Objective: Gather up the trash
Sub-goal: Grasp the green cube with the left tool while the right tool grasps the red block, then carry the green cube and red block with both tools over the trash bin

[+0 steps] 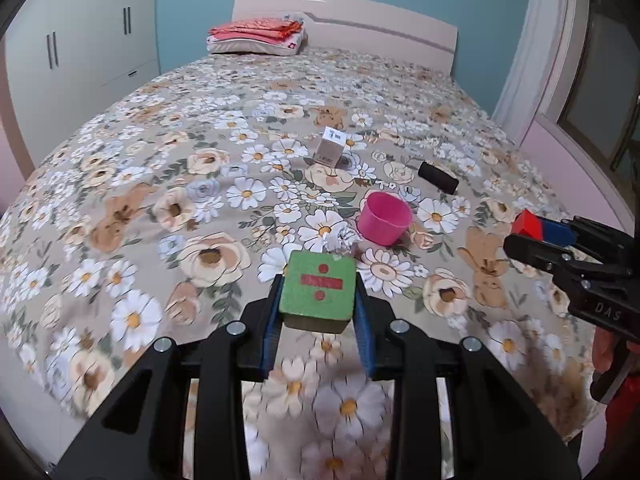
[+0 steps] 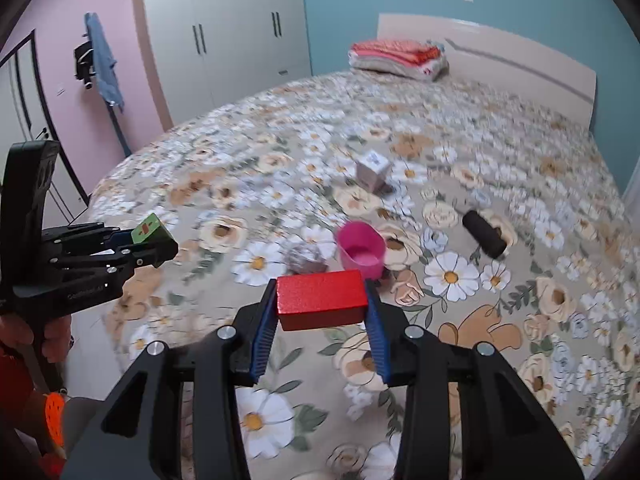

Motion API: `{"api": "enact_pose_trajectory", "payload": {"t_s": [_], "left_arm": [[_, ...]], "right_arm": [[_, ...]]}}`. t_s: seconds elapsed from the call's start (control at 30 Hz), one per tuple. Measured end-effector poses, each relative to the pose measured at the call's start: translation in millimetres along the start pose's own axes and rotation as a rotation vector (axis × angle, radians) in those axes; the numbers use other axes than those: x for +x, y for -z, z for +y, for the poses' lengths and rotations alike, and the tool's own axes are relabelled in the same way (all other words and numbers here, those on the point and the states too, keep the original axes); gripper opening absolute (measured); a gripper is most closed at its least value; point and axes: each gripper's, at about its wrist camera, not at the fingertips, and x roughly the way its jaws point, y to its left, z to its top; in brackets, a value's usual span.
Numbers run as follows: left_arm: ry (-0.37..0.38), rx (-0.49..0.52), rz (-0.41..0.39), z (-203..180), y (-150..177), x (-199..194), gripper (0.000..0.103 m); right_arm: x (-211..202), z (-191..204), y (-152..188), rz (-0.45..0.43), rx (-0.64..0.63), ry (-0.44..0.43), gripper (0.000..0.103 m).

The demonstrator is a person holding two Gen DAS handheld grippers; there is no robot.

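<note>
My left gripper [image 1: 318, 300] is shut on a green cube [image 1: 319, 291] with a red division sign, held above the flowered bed [image 1: 168, 168]. It also shows in the right wrist view [image 2: 150, 236] at the left. My right gripper [image 2: 322, 304] is shut on a red block [image 2: 322, 298]; it shows in the left wrist view [image 1: 536, 230] at the right. A crumpled paper ball [image 1: 340, 238] lies just beyond the green cube, beside a pink cup [image 1: 384, 218]. The cup [image 2: 361, 250] and the blurred paper ball [image 2: 302, 258] lie ahead of the red block.
A small white carton [image 1: 330, 147] and a black cylinder [image 1: 438, 177] lie farther up the bed. Folded red bedding [image 1: 258, 36] sits at the headboard. White wardrobes [image 2: 224, 32] stand left of the bed; a clothes stand [image 2: 100, 64] is by the pink wall.
</note>
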Motion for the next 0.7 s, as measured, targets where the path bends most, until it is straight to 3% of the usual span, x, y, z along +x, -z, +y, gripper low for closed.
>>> {"api": "enact_pose_trajectory", "payload": {"t_s": [0.4, 0.7], "left_arm": [[-0.109, -0.034, -0.083, 7.9, 47.5, -149.4, 0.033], [-0.185, -0.066, -0.135, 19.3, 108.1, -240.3, 0.033]], "right_arm": [[-111.3, 89.0, 8.2, -0.098, -0.108, -0.094, 0.043], [-151.6, 163.4, 38.1, -0.100, -0.229, -0.183, 0.043]]}}
